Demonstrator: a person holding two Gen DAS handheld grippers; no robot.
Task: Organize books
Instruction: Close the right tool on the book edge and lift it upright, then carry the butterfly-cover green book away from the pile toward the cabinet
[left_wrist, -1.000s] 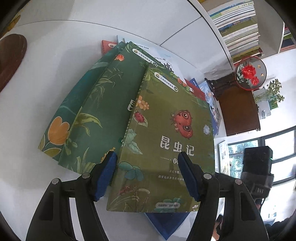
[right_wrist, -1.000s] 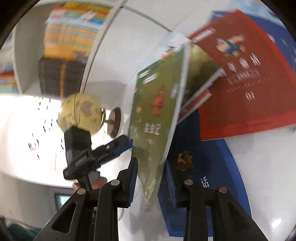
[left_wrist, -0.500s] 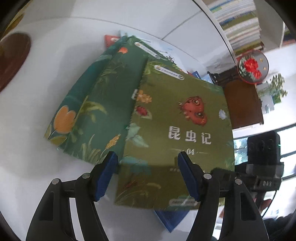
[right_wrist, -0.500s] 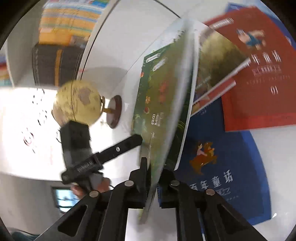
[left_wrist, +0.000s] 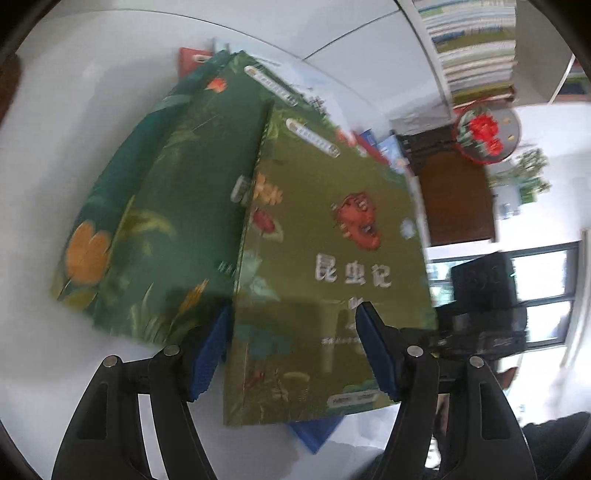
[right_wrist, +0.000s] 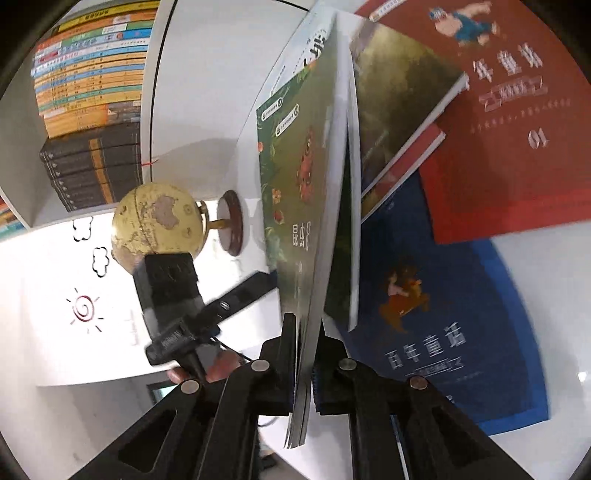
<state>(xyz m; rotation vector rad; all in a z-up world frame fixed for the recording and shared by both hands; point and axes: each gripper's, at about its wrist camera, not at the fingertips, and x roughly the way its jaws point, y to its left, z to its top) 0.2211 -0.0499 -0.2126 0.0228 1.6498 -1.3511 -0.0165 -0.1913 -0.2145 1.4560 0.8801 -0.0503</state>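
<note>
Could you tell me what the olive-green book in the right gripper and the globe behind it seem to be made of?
The olive-green book looks like a paperback: a thin, smooth printed card cover over white paper pages whose edge shows beside the right gripper, which is clamped on it. The globe appears to be a matte, parchment-coloured sphere, probably paper over plastic, on a brass-looking arm and a dark, polished wooden-looking base.

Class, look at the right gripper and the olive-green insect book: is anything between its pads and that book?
Nothing visible: the right gripper is clamped directly on the olive-green insect book's lower edge.
</note>
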